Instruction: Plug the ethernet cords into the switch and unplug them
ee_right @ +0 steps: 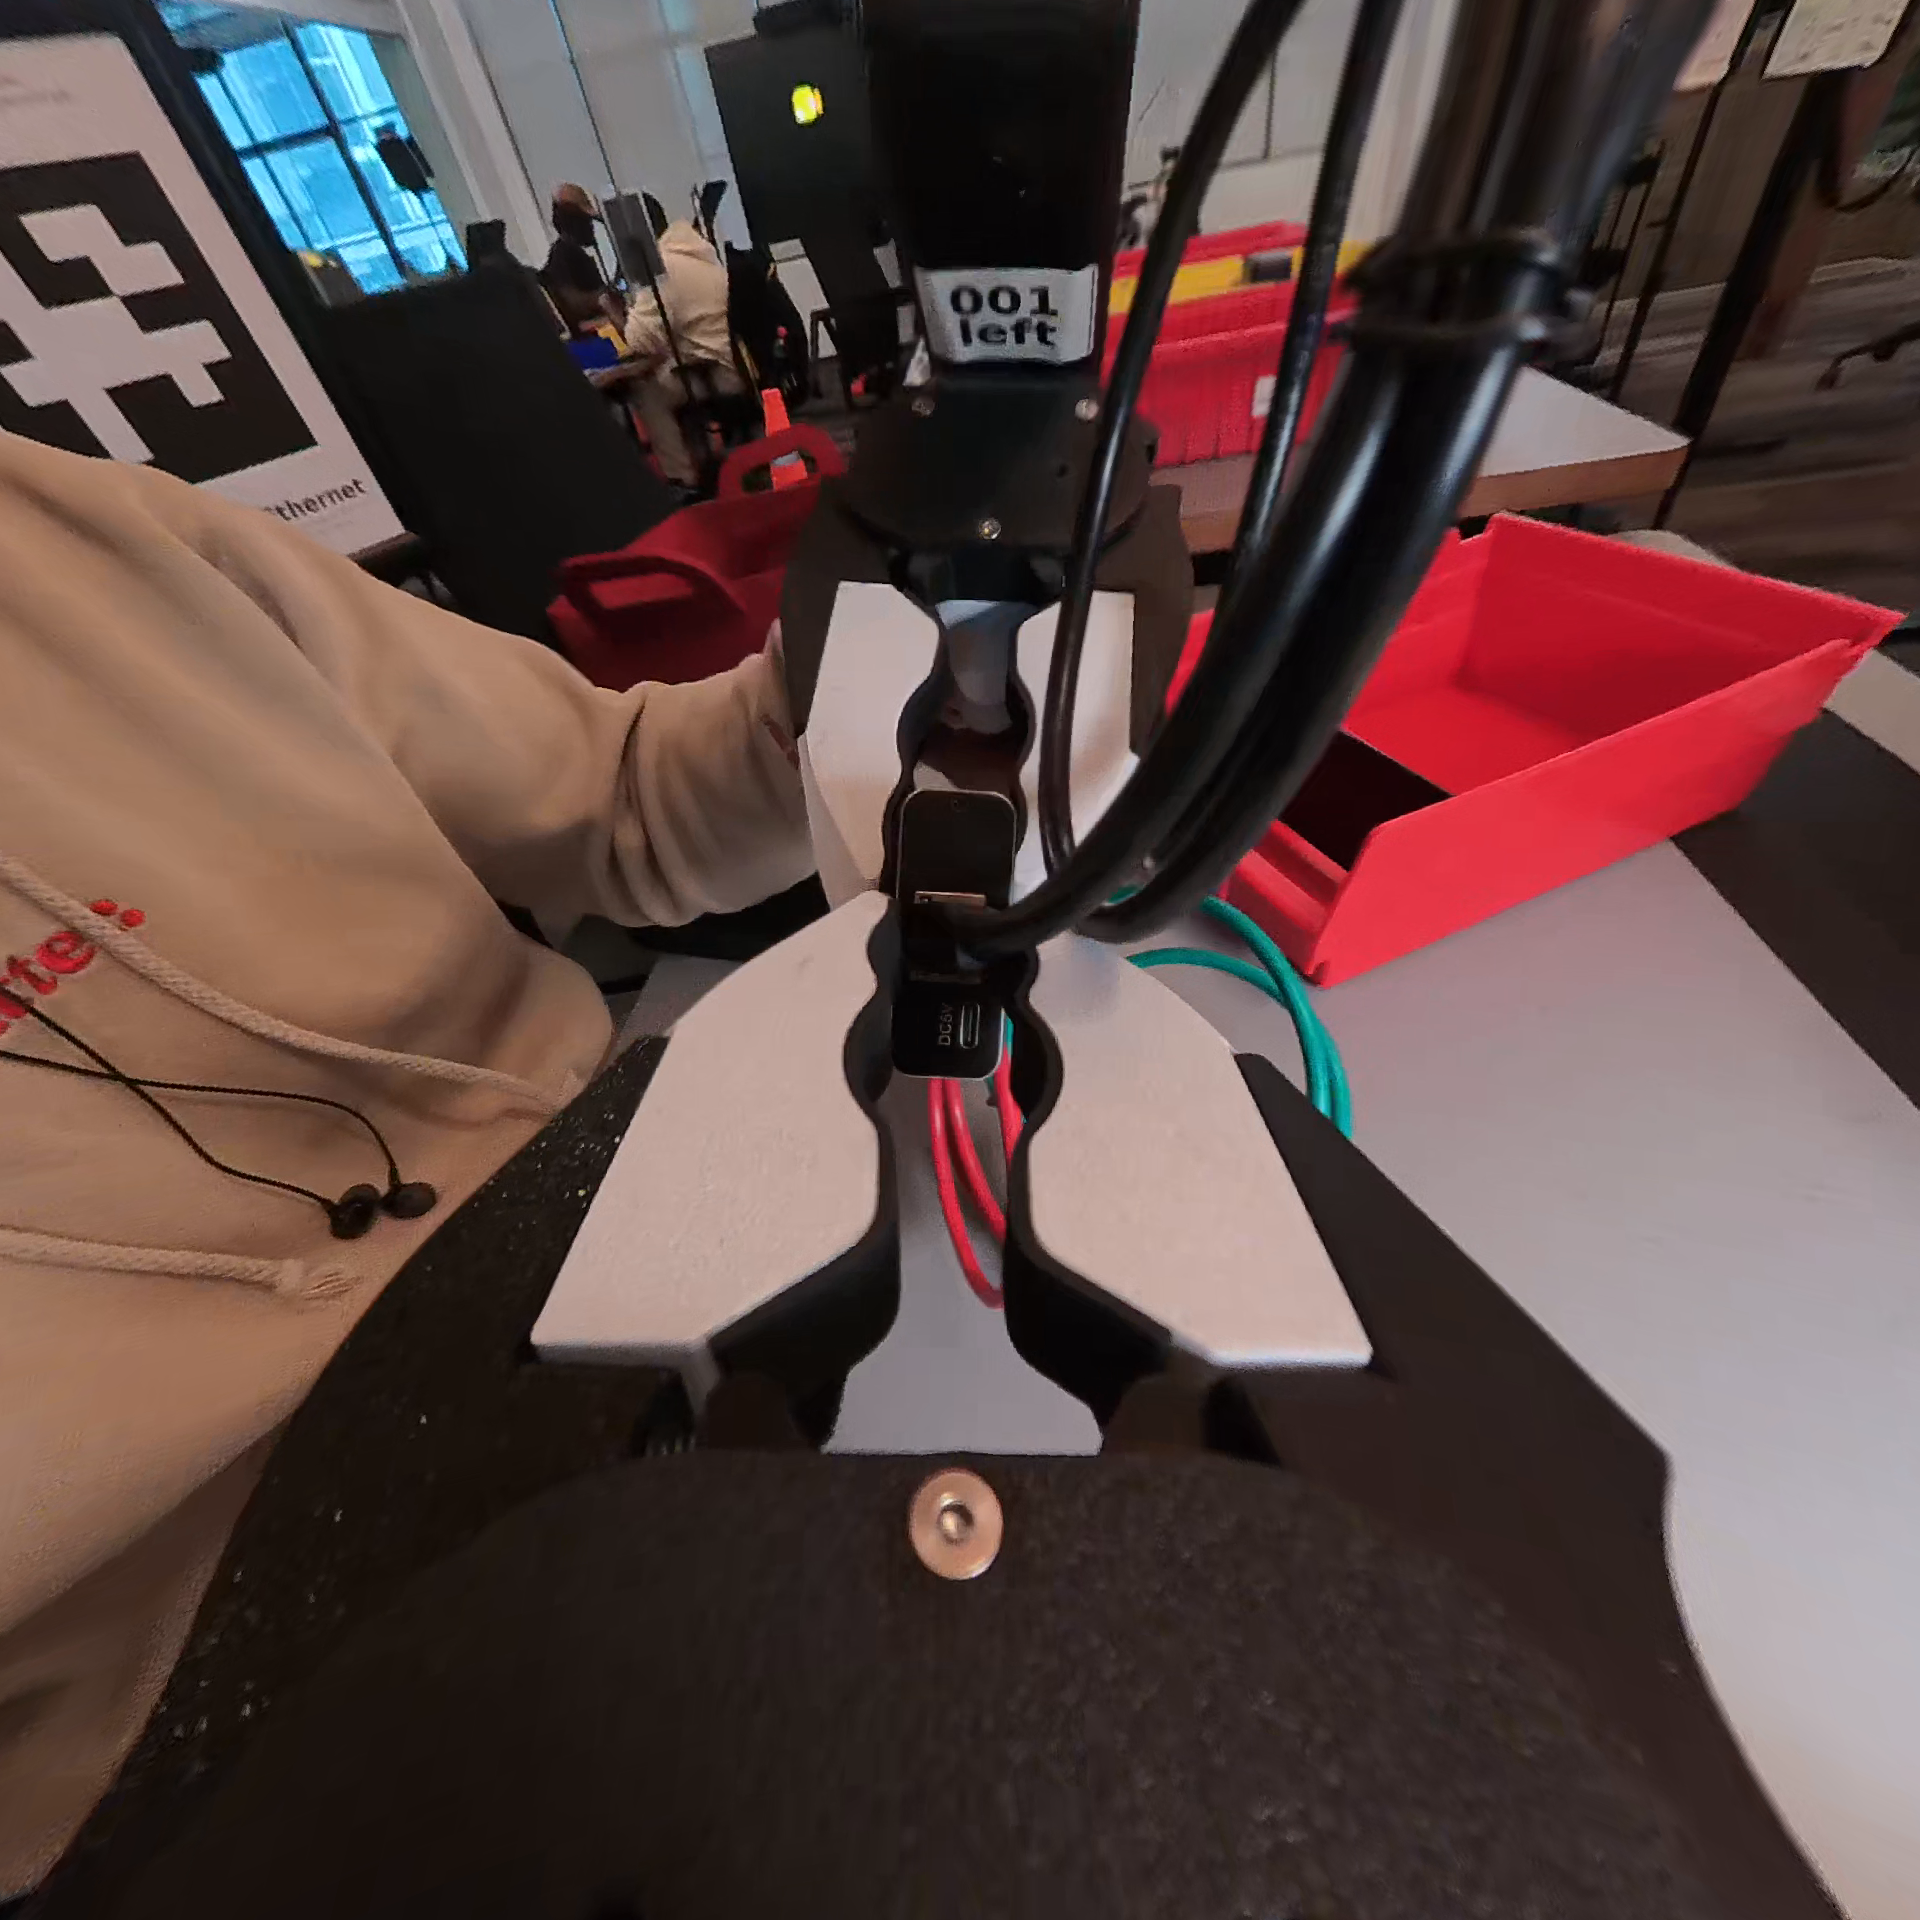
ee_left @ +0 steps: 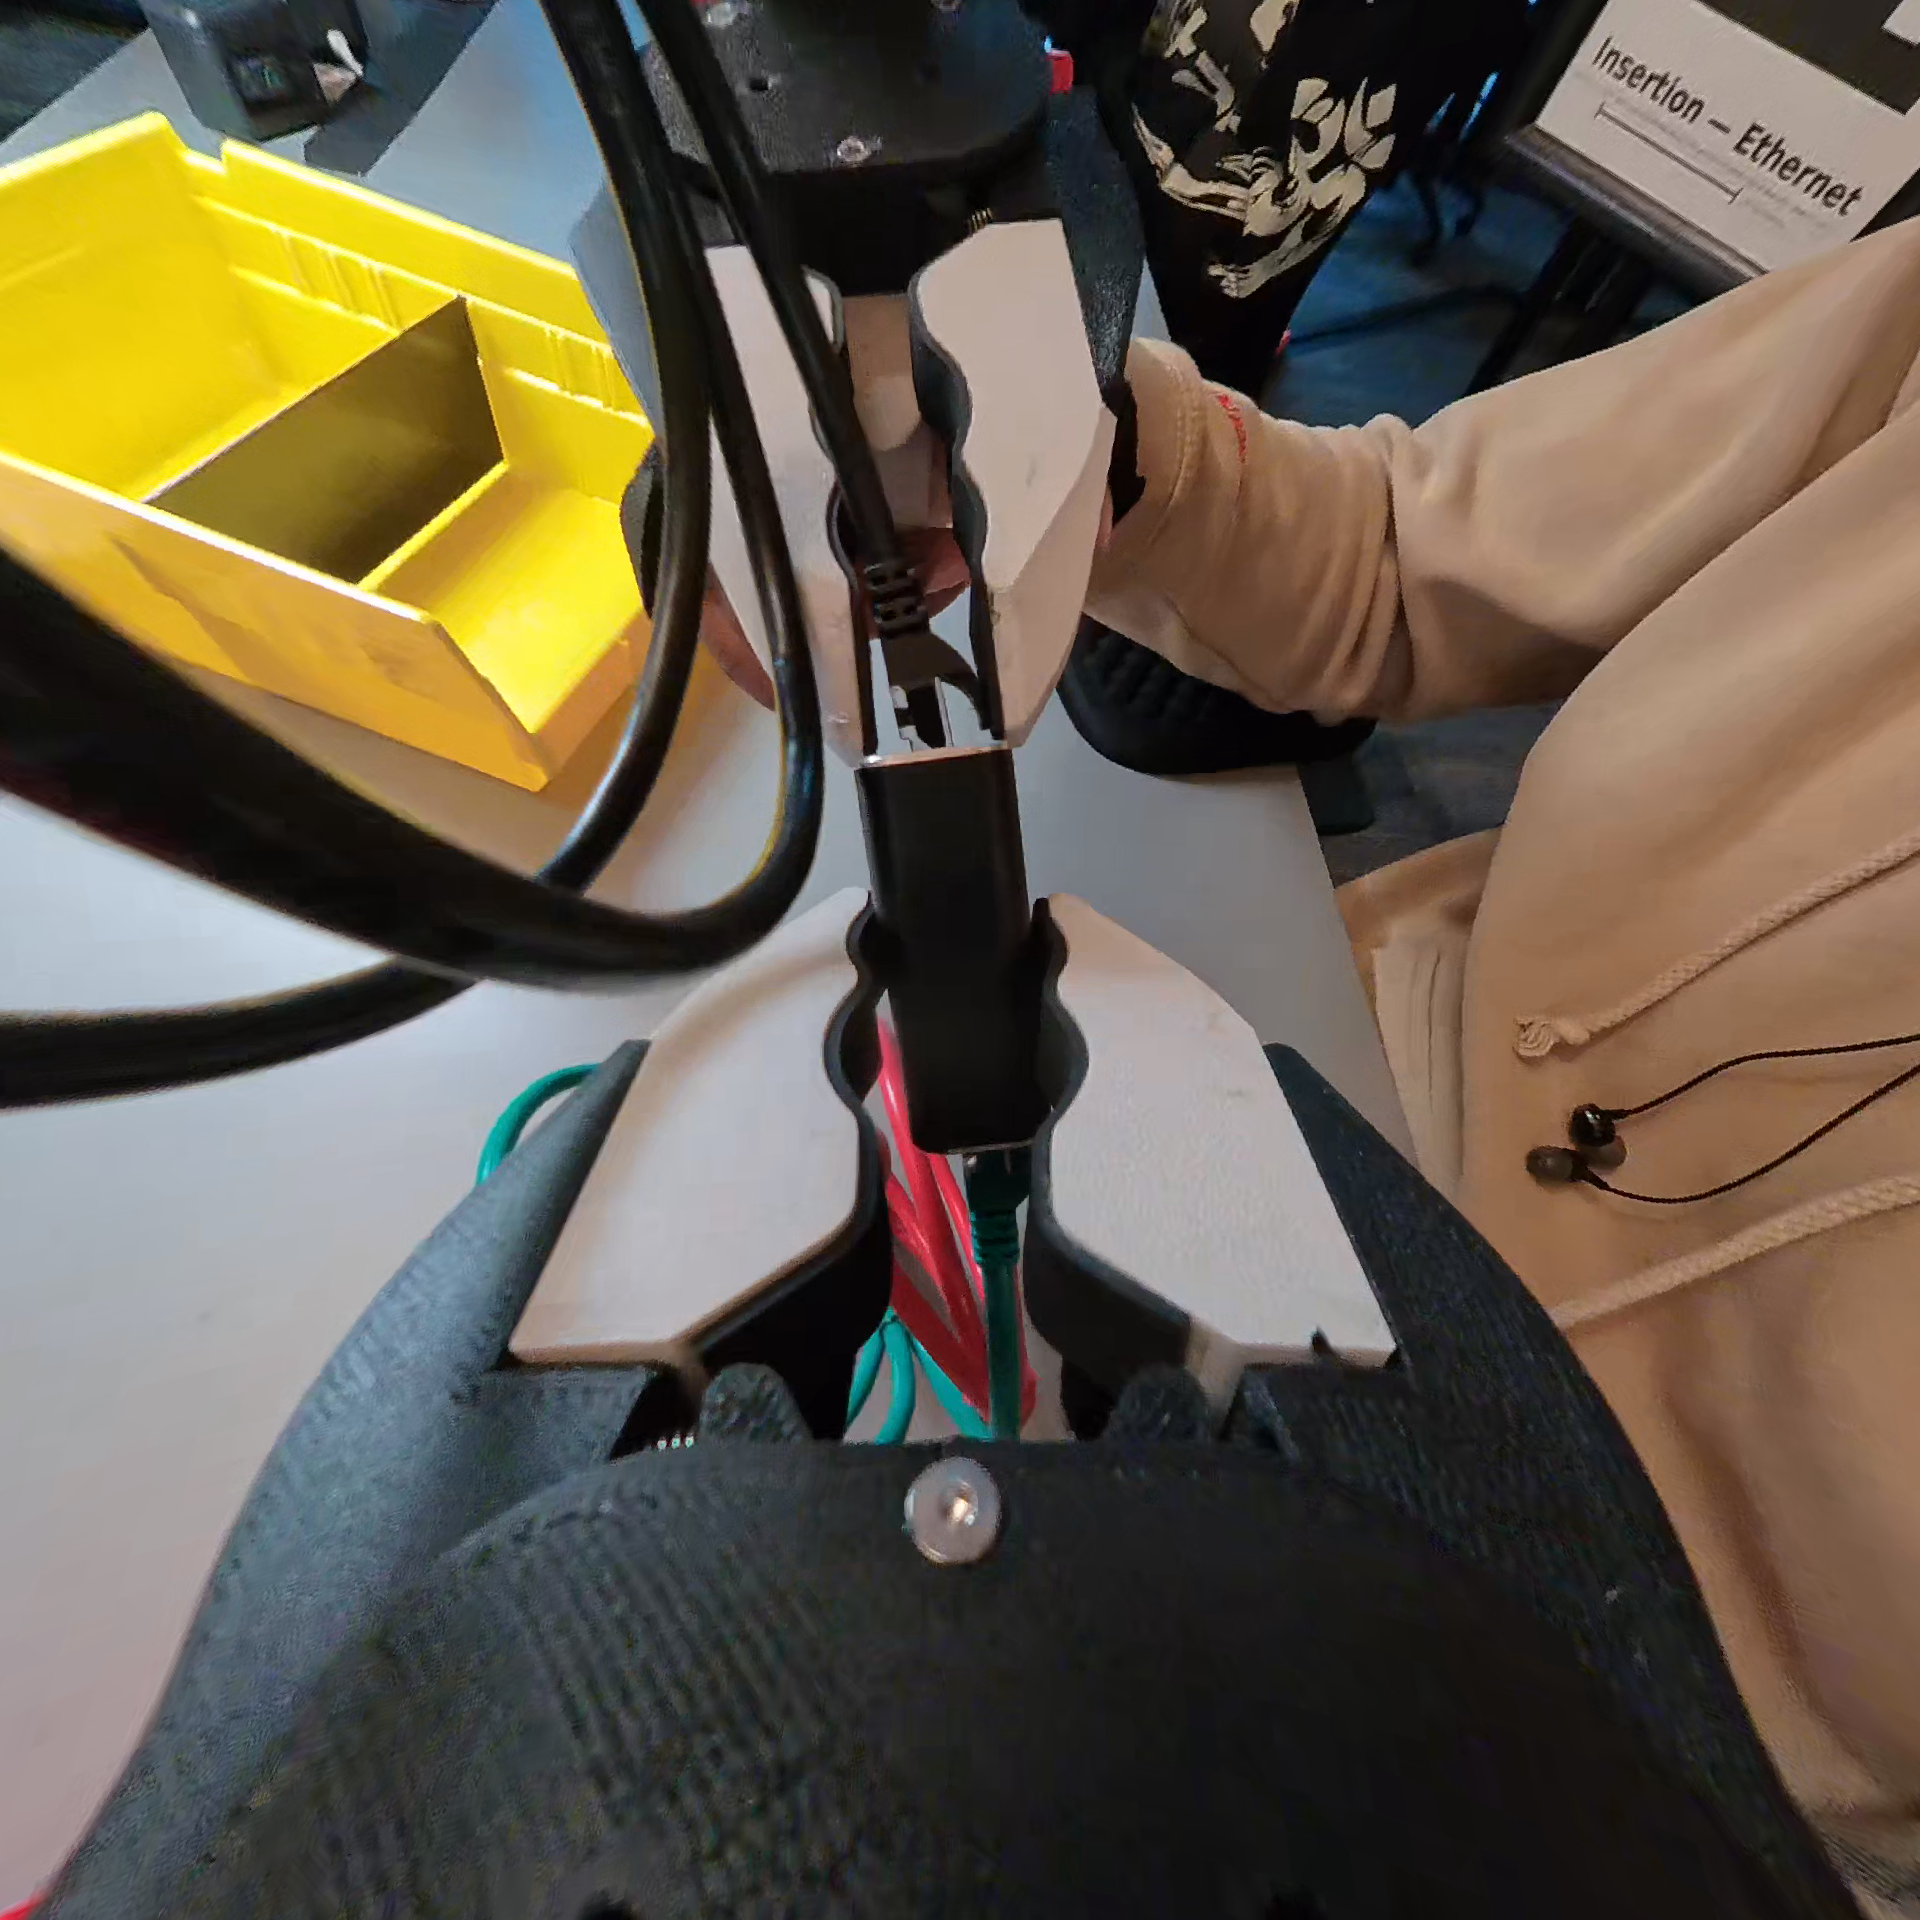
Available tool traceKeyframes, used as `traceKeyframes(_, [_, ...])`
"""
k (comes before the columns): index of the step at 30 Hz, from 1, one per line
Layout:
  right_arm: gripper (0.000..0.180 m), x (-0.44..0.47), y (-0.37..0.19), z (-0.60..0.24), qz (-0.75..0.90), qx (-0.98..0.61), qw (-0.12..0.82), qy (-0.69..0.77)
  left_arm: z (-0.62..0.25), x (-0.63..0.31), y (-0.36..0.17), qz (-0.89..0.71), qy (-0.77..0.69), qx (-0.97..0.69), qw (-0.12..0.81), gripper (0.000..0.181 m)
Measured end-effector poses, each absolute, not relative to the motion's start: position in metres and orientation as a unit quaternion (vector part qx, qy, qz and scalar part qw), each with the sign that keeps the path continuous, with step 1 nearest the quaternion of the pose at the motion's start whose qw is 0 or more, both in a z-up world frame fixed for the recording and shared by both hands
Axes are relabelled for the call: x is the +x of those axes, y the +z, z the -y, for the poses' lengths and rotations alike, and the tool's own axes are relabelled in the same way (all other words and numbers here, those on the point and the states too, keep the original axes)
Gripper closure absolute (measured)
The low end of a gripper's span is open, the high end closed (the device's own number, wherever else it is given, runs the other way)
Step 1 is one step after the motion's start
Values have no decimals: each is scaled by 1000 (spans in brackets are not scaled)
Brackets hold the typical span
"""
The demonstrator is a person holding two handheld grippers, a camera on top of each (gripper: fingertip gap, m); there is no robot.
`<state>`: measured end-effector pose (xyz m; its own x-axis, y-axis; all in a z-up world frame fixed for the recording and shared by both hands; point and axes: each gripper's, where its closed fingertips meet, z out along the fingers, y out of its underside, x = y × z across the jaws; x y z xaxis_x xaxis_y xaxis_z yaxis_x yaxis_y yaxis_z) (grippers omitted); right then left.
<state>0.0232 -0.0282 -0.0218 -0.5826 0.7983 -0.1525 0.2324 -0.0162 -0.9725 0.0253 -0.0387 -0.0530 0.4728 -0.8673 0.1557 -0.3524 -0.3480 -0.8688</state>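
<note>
gripping a smooth black boxy switch (ee_left: 951,971), apparently between both jaws.

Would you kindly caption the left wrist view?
Left claw grips the black switch while right claw presents a black cord plug.

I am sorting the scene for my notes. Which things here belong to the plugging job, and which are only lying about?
For the job:
- black switch, held by the left gripper
- black cord plug, held by the right gripper
- green cord, plugged into the switch
- red cord

Lying about:
- yellow bin
- red bin
- white sign
</note>
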Motion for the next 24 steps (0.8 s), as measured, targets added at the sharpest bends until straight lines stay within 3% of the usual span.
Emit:
traceKeyframes(6, [164,26,-19,15,643,-391,245,611,24,30,-48,-382,-342,-730,453,155])
traceKeyframes(17, [166,31,-26,25,667,-382,209,605,32,31,-56,-392,-332,-754,410,155])
traceKeyframes(24, [166,22,-28,18,687,-402,279,537,27,22,-58,-376,-306,-770,415,155])
